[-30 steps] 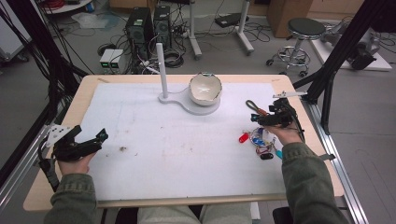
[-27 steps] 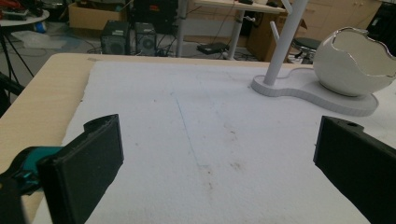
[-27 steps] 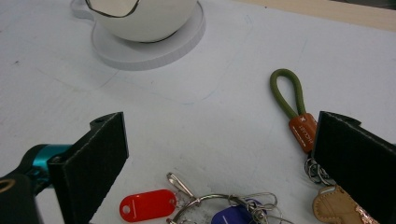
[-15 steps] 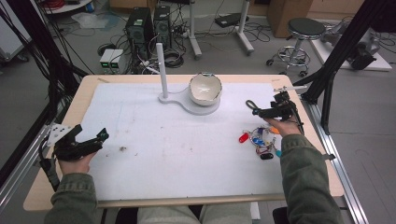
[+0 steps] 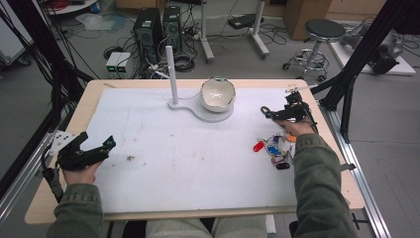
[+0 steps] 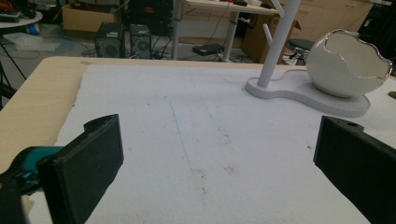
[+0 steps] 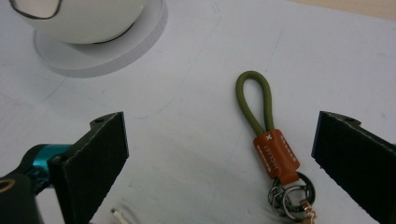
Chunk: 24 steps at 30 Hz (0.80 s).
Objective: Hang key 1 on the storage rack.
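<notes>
Where the right gripper (image 7: 219,163) is held low over the white foam mat (image 5: 188,163), an olive-green cord loop with a tan leather sleeve and metal split rings (image 7: 268,135) is seen lying flat between its two black jaws, nearer the right jaw and touched by neither. The jaws are spread wide and nothing is gripped. In the high view the loop (image 5: 266,111) lies near the mat's right edge, beyond the right gripper (image 5: 289,113), with a cluster of red, blue and black key tags on rings (image 5: 272,148) just beside the person's right hand. A white bowl shaped like a cracked eggshell (image 5: 217,93) is set on the round end of a white stand with an upright peg (image 5: 173,74); its interior is seen to be pale, and no contents can be made out. The left gripper (image 5: 84,153) is held at the mat's left edge, well apart from the loop, its jaws likewise wide open and empty (image 6: 215,154). Small brown stains (image 5: 130,158) are marked on the mat near it.
</notes>
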Available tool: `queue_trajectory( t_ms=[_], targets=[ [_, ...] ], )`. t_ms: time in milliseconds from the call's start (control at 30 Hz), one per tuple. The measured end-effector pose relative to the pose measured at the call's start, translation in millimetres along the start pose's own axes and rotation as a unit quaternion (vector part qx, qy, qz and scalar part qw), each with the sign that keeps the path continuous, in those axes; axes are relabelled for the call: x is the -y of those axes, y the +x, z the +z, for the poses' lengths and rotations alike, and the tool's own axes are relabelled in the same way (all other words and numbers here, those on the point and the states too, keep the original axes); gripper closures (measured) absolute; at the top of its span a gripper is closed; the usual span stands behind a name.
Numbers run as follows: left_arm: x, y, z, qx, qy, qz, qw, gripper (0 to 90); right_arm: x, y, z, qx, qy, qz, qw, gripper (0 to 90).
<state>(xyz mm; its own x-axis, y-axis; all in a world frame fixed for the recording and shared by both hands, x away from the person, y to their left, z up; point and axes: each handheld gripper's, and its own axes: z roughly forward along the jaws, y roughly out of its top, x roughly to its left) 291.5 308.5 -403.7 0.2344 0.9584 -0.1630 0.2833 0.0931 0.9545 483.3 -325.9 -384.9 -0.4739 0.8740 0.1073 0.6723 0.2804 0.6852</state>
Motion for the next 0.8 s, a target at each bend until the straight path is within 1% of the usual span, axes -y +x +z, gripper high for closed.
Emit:
queue_trajectory(
  t_ms=[33,67,100,133,200,267,333,400,433,467,500,567,600,667,700,733,800],
  targets=[
    [-0.1,0.0,-0.1,0.0,-0.001,0.0,1.0,2.0,-0.1,-2.0,4.1,0.002,0.006,-0.004,1.0,3.0],
    [-0.2,0.0,-0.3,0.0,-0.001,0.0,1.0,2.0,-0.1,-2.0,4.1,0.002,0.006,-0.004,1.0,3.0],
    [-0.4,0.0,-0.6,0.001,-0.001,0.0,1.0,2.0,0.3,-4.6,11.9,0.009,0.026,-0.008,0.9996,3.0],
    [-0.3,-0.1,-0.7,0.0,-0.002,-0.001,1.0,2.0,0.5,-5.9,15.4,0.012,0.035,-0.011,0.9992,3.0],
    [-0.4,0.1,-0.7,0.001,-0.002,0.0,1.0,2.0,0.9,-7.1,18.5,0.012,0.039,-0.01,0.9991,3.0],
    [-0.2,0.3,-0.6,0.0,-0.001,0.0,1.0,2.0,2.9,-10.4,25.4,-0.004,0.047,-0.001,0.9989,3.0],
    [-0.2,-0.6,-1.5,0.002,0.0,0.001,1.0,2.0,3.8,-11.0,29.0,-0.002,0.055,-0.007,0.9984,4.1],
    [-0.1,-1.1,-1.9,0.003,0.001,0.001,1.0,2.0,4.1,-12.3,30.1,-0.006,0.058,-0.005,0.9983,4.9],
    [0.0,-1.4,-2.3,0.004,0.001,0.002,1.0,2.0,4.4,-13.4,31.0,-0.008,0.059,0.002,0.9982,5.4],
    [0.1,-1.5,-2.6,0.004,0.002,0.003,1.0,2.0,4.4,-16.4,31.1,-0.004,0.065,0.003,0.9979,12.4],
    [0.1,-1.4,-2.8,0.004,0.002,0.003,1.0,2.0,4.2,-17.5,30.6,-0.002,0.069,0.006,0.9976,14.6],
    [0.2,-1.0,-2.8,0.001,0.0,0.001,1.0,1.9,3.9,-19.3,30.0,-0.001,0.071,0.005,0.9975,15.5],
    [0.1,-0.6,-2.8,0.0,0.001,0.0,1.0,2.0,2.8,-22.2,28.0,0.0,0.068,0.005,0.9977,19.2],
    [0.2,-0.2,-2.5,-0.001,0.001,0.0,1.0,2.0,2.1,-25.5,25.8,-0.013,0.062,0.009,0.9979,24.2],
    [0.2,-0.3,-2.5,-0.001,0.001,-0.001,1.0,2.0,2.1,-25.5,25.8,-0.013,0.062,0.009,0.9979,24.2],
    [0.2,-0.4,-2.5,-0.001,0.001,-0.001,1.0,2.0,1.8,-27.3,25.1,-0.016,0.064,0.005,0.9978,28.3],
    [0.2,-0.6,-2.6,-0.002,0.001,-0.002,1.0,2.0,2.2,-28.4,24.8,-0.019,0.066,0.008,0.9976,30.1]
  ],
)
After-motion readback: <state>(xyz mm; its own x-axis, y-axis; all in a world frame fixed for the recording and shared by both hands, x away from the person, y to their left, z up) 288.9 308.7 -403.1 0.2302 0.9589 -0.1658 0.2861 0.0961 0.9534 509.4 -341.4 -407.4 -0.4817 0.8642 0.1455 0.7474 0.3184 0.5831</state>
